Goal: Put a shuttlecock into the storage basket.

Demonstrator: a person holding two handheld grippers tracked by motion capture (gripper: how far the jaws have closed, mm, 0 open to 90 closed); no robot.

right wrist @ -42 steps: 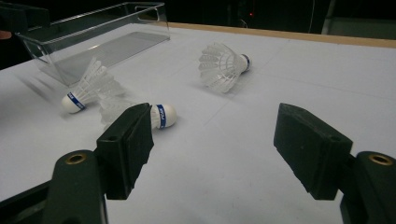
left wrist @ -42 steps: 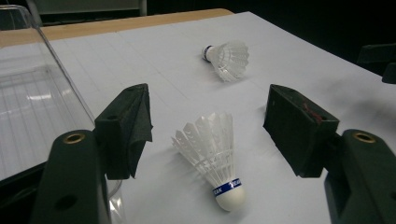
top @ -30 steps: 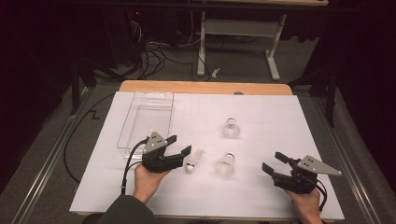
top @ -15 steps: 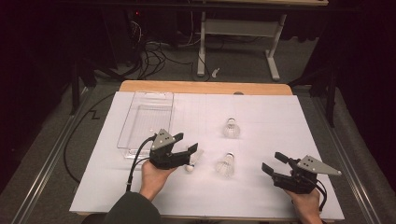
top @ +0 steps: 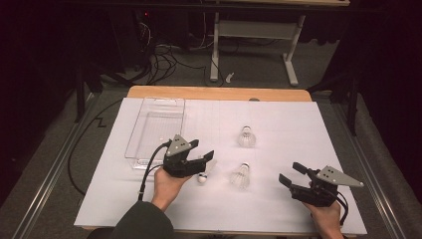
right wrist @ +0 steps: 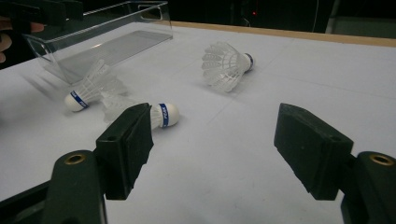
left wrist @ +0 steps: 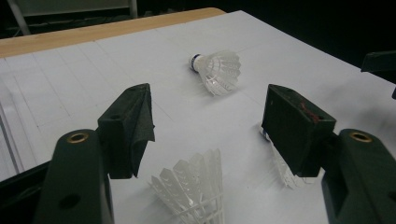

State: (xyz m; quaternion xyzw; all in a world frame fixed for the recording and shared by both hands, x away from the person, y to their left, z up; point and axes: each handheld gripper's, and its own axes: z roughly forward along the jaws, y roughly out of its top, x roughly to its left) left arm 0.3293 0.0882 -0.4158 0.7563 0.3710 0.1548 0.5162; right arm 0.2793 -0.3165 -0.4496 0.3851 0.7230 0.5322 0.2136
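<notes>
Left hand-held gripper (top: pixel 208 160) has shifted over the last second: it sat lower and closer to the person's edge of the counter (top: pixel 298 134), and now stands higher and a little right, beside the clear tray (top: pixel 155 130), just off the tray's near right corner. Its jaws are spread wide and grip nothing. In the left gripper view a shuttlecock's feather skirt (left wrist: pixel 196 189) lies between and just below the two pads, untouched.

That nearest shuttlecock (top: pixel 203 175) lies on its side on the white sheet, near the tray's near right corner, cork with blue band pointing toward the person. It appears to have stayed put while the gripper moved over it.

Second shuttlecock (top: pixel 240 176) lies further right of the tray, level with the first. Third shuttlecock (top: pixel 246 137) lies further right again and toward the far edge, level with the tray's middle. The tray holds nothing.

Right hand-held gripper (top: pixel 288 175) is well right of the tray, near the person's edge, in the same spot as a second ago. Jaws wide apart, holding nothing.

Judgement: the left gripper's move reads as lining up on the nearest shuttlecock for a pick, presumably to carry it into the tray. No shuttlecock is grasped yet; closing on the skirt is the step pending.
</notes>
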